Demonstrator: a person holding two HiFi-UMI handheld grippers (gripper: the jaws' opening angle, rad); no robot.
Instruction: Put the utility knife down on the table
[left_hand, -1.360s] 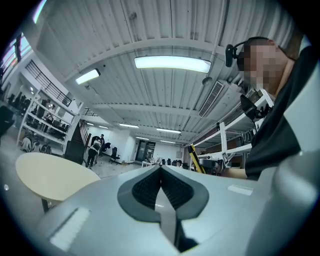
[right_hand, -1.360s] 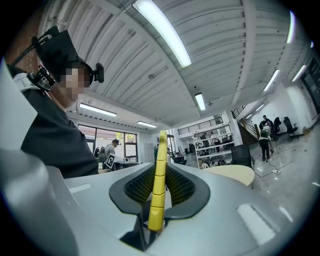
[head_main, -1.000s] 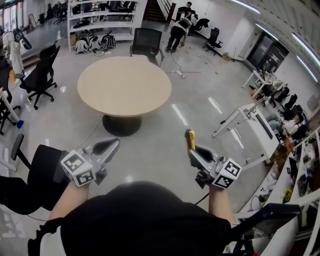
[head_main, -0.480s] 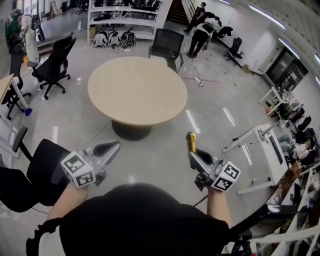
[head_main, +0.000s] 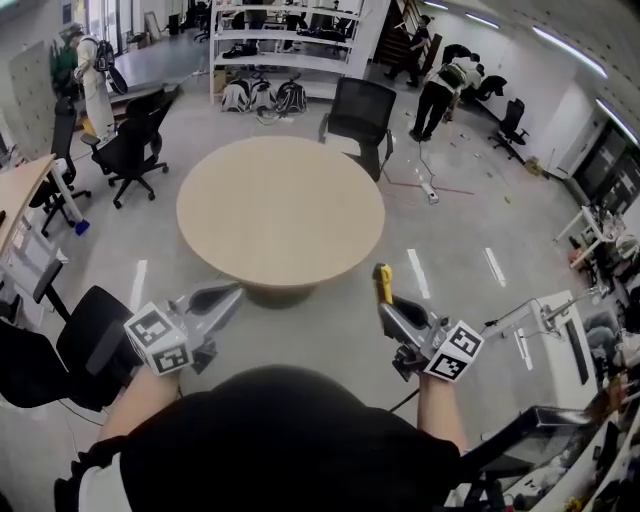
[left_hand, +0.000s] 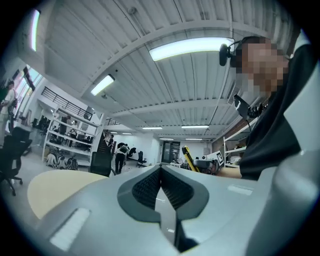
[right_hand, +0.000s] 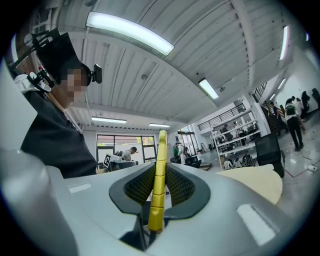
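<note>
right claw (head_main: 386, 304) — grips utility knife (head_main: 381, 281) | left claw (head_main: 232, 294) — closed (apparently empty)

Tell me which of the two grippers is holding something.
The right gripper: its jaws clamp the yellow utility knife. The left gripper is shut with nothing between its jaws.

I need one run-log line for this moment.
right gripper: shut on yellow utility knife | left gripper: shut, empty | round beige table: ahead, knife not yet on it
</note>
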